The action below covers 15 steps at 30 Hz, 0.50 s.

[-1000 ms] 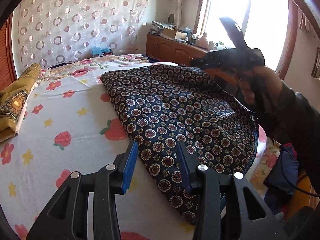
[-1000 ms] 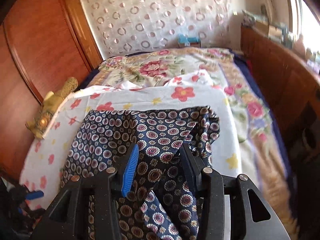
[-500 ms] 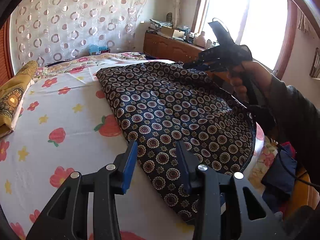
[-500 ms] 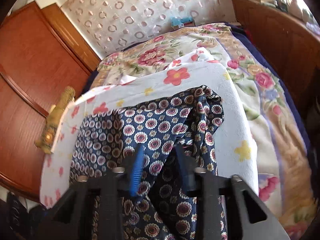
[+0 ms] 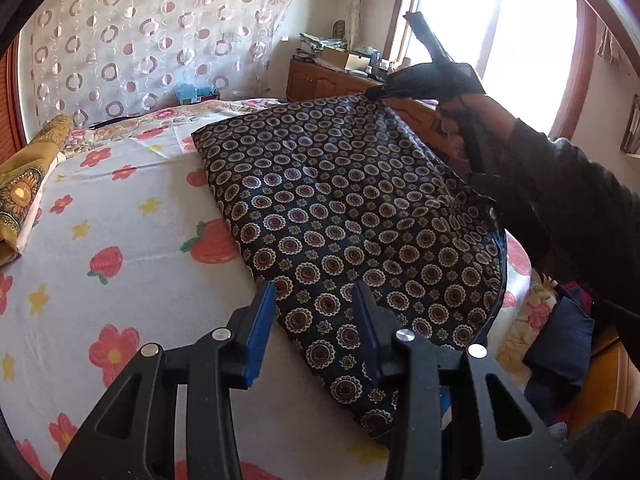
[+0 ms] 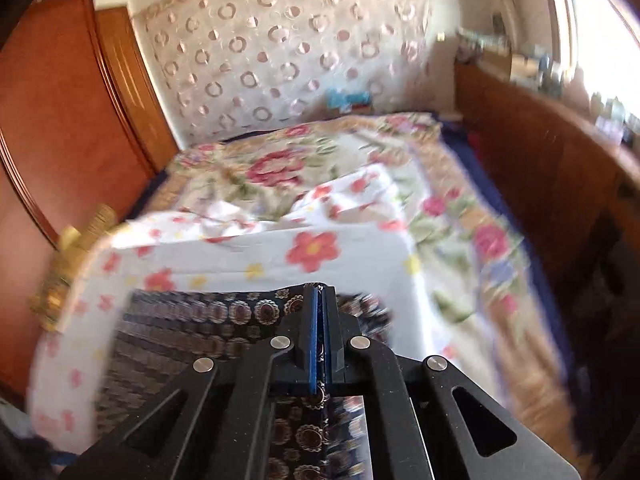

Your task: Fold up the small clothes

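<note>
One bed (image 5: 120, 240) is seen filling the lower and left parts of both views, covered by one white sheet printed with red flowers. One dark garment (image 5: 352, 208) with ring-like floral medallions is spread across the centre and right of the left wrist view, its near corner lying on the sheet at the lower centre and its far corner raised toward the upper right. One patterned curtain (image 5: 152, 40) is hung across the upper left, and one wooden cabinet (image 5: 320, 84) is set below the window (image 5: 520, 40) at the upper right. One yellow folded cloth (image 5: 24, 184) is laid at the left edge. Two grippers are counted. The right gripper (image 6: 319, 312) is shown pressed together on the garment's edge at the lower centre of its own view, which is blurred. The left gripper (image 5: 316, 320) is held with its two blue-padded fingers apart just above the garment's near corner; nothing is gripped between them.
</note>
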Motion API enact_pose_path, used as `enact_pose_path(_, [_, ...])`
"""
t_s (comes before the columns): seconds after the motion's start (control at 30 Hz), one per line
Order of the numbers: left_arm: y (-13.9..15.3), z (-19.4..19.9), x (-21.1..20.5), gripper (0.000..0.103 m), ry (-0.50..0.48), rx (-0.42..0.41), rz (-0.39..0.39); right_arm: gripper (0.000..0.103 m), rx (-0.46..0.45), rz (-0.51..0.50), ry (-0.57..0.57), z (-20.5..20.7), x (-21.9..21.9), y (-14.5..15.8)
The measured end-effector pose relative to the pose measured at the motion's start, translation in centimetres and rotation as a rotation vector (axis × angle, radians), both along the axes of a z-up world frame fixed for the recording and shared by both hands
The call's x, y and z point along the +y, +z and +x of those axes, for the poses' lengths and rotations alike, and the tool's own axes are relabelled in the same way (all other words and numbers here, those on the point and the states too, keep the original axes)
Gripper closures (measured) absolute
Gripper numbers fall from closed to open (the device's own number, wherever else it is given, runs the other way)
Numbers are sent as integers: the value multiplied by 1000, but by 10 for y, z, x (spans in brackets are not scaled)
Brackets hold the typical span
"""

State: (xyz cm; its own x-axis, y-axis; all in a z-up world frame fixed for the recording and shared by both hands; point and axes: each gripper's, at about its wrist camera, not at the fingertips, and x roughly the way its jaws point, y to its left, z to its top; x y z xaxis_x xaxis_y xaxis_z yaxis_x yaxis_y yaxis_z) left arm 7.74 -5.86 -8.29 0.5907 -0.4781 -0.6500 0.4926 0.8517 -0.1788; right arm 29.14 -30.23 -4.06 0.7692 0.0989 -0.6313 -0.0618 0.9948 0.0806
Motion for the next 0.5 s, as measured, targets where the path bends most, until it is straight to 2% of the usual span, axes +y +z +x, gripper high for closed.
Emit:
enact_pose_path(0.1, [-3, 0, -2, 62, -2, 5, 9, 97, 62, -83, -16, 1, 9, -7])
enact_pose_path(0.23, [-3, 0, -4, 62, 2, 5, 18, 96, 50, -174, -33, -12, 15, -5])
enact_pose_path(0.33, [-2, 3, -3, 62, 9, 7, 22, 96, 10, -184, 36, -34, 36, 2])
enact_pose_path(0.43, [-3, 4, -2, 62, 21, 11, 33, 95, 4, -193, 82, -60, 58, -3])
enact_pose_path(0.5, [-3, 4, -1, 62, 24, 15, 35, 87, -14, -165, 132, -86, 70, -9])
